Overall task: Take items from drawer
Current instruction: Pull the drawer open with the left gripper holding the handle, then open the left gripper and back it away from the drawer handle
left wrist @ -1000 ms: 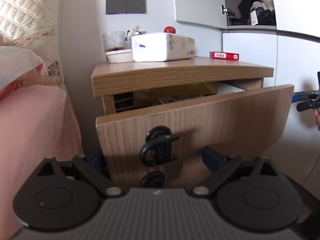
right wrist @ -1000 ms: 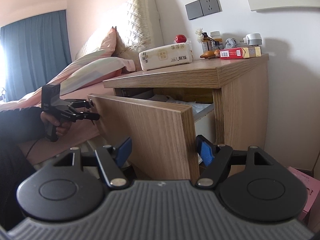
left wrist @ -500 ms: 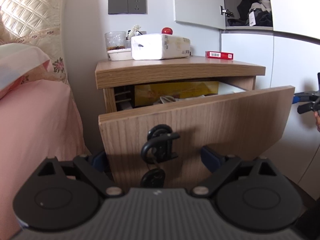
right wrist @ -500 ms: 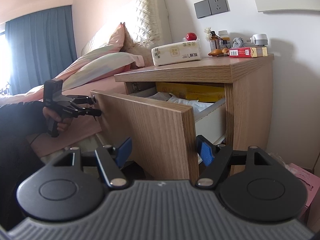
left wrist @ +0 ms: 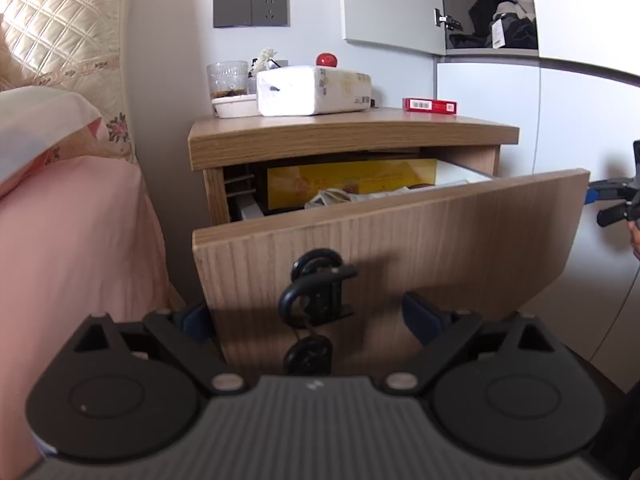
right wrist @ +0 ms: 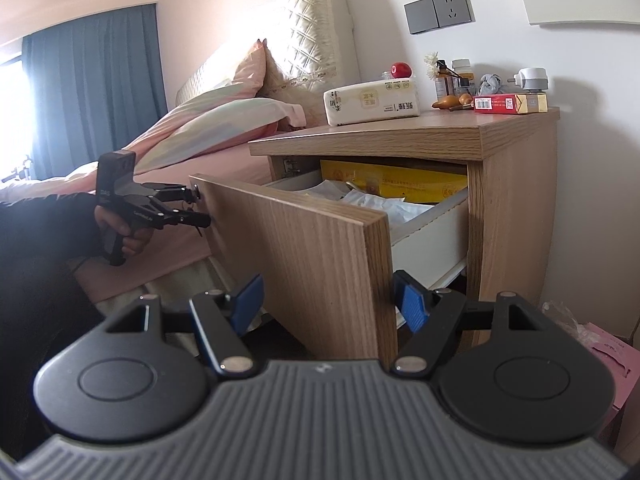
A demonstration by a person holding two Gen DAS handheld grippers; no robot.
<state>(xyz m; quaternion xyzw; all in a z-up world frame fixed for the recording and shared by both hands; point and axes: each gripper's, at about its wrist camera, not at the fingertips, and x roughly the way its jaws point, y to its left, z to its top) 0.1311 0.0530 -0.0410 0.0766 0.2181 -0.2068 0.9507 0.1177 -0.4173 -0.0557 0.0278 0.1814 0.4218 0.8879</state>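
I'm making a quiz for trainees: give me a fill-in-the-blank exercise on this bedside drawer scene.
1. The drawer of the nightstand is ____.
2. The box at the back of the drawer is ____ in colour.
3. The tissue pack lies on ____ of the nightstand.
4. The right gripper has its jaws ____.

Missing words: open; yellow; top; open

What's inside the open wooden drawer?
The open wooden drawer holds a long yellow box at the back and crumpled white packets. Anything deeper is hidden by the drawer front.
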